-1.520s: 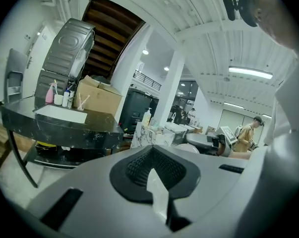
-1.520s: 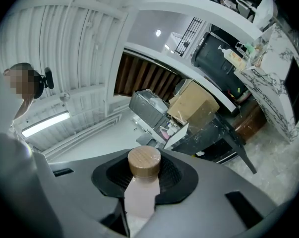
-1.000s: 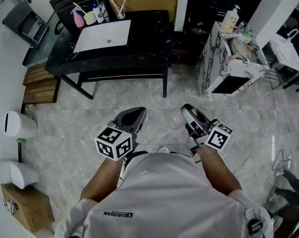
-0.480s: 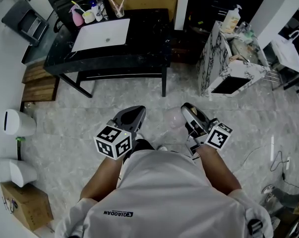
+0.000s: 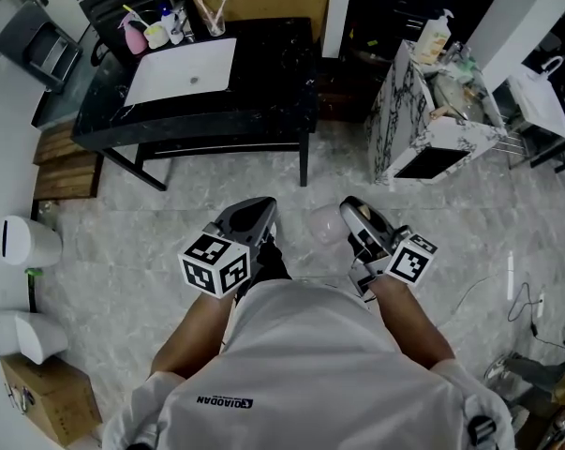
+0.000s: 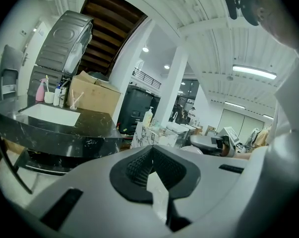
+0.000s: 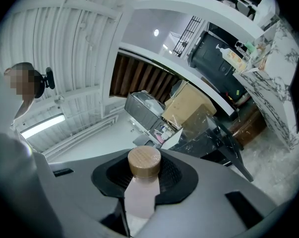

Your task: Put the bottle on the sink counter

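entry: carry stage of a bottle placement, seen from above and along both tools. item one, the bottle (image 7: pixel 141 190): pale pink body with a round wood-coloured cap, sitting lengthwise in the right gripper (image 5: pixel 349 212), whose fingers (image 7: pixel 178 176) are pinching its body from both sides with the cap pointing out past the tips. it is hanging over the marble floor, in front of the person's torso and well apart from its destination. item two, the left gripper (image 5: pixel 254 216): its fingers (image 6: pixel 138 167) are pressing together at the tips and carrying nothing, and it is riding beside the right one. item three, the surface (image 5: pixel 273 82): black and stone-like on a dark frame, lying ahead across open floor, with a white basin (image 5: pixel 184 68) taking up its left half, toiletries (image 5: pixel 156 28) crowding the far left corner, and the right half lying bare. step in hand, as judged: transport is underway and placement is not yet begun. next move, as judged: it is calling for closing the gap to the near edge, bringing the bottle upright over the bare right half, setting its base flat, then spreading the fingers. a tilted base is risking a topple.
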Demonstrator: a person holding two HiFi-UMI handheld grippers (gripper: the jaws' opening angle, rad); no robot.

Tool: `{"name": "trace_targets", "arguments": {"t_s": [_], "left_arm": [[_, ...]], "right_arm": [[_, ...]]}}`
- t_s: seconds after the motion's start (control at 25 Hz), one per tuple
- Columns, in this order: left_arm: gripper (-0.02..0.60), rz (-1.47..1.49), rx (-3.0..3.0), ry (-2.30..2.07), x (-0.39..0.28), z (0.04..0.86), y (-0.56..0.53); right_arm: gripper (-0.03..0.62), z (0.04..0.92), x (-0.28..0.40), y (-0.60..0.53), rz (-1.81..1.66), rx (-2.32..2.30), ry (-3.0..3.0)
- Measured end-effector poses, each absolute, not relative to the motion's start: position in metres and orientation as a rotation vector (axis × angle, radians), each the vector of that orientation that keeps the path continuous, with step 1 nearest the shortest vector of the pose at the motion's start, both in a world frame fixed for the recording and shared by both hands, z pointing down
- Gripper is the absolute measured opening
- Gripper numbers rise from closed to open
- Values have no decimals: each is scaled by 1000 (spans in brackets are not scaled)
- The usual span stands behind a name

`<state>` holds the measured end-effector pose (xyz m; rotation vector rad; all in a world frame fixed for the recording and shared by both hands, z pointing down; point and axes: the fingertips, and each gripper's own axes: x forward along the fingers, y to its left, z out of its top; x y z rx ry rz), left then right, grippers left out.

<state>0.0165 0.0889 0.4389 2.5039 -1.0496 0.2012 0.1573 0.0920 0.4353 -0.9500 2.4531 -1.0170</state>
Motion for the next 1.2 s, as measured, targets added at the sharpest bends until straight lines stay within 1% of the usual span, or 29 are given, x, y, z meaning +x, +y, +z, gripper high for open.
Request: {"name": "trace_targets", "arguments": {"t_s": [0.32,1.2], "left_arm": [[15,191,2507,-1039,15,443,52],[15,225,2518,-986,-14,447,-77]], "right_arm": [[135,441,159,59,-1018,-982,2445],[135,447,125,-58,-1044,-1042,2452]]}}
